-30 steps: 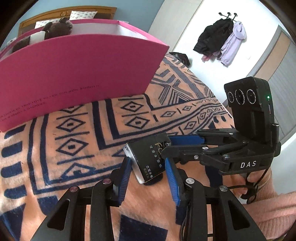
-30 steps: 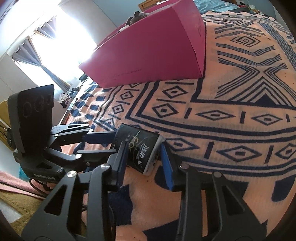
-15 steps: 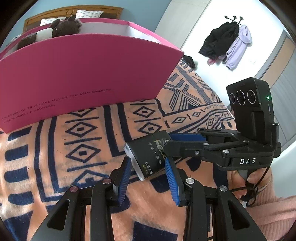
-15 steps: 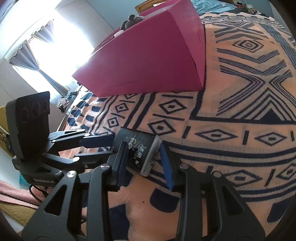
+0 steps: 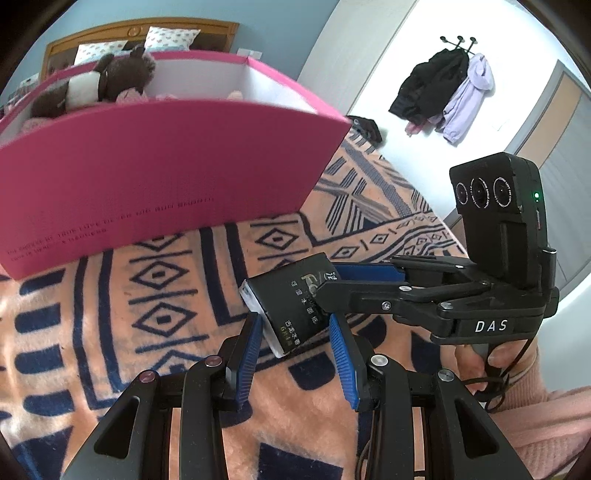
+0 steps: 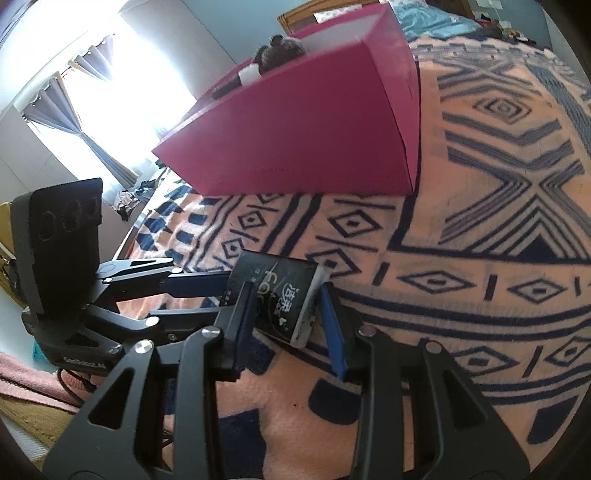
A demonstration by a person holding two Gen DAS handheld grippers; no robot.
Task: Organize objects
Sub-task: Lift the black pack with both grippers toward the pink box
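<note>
Left hand-held gripper (image 5: 295, 354): its blue pads stand apart on either side of the tissue pack's near end; the left pad sits at the pack's edge, the right pad shows a gap, so the jaws are spread, not clamped.
Right hand-held gripper (image 6: 290, 325): it comes in from the opposite side, jaws parted around the pack's other end; whether a pad touches the pack cannot be told. In the left wrist view the right hand-held gripper (image 5: 365, 282) reaches across from the right, with a white "DAS" label on its body.
Tissue pack (image 5: 293, 306): a small black rectangular packet with pale printed characters and a white end face, lying tilted between both pairs of fingers, over the blanket. From the right wrist the tissue pack (image 6: 280, 299) shows large white lettering.
Blanket (image 5: 110, 314): peach fleece with dark blue diamonds and stripes, spread over a bed.
Pink box (image 5: 159, 177): large, open-topped, white inside, standing on the blanket beyond the pack, well apart from it; a line of small dark print runs along its front wall.
Plush toy (image 5: 92, 86): brown and white, lying inside the box near its left end.
Room: wooden headboard (image 5: 140, 29) with pillows behind the box, coats (image 5: 443, 88) hanging on a white wall, bright window with curtains (image 6: 92, 136).
</note>
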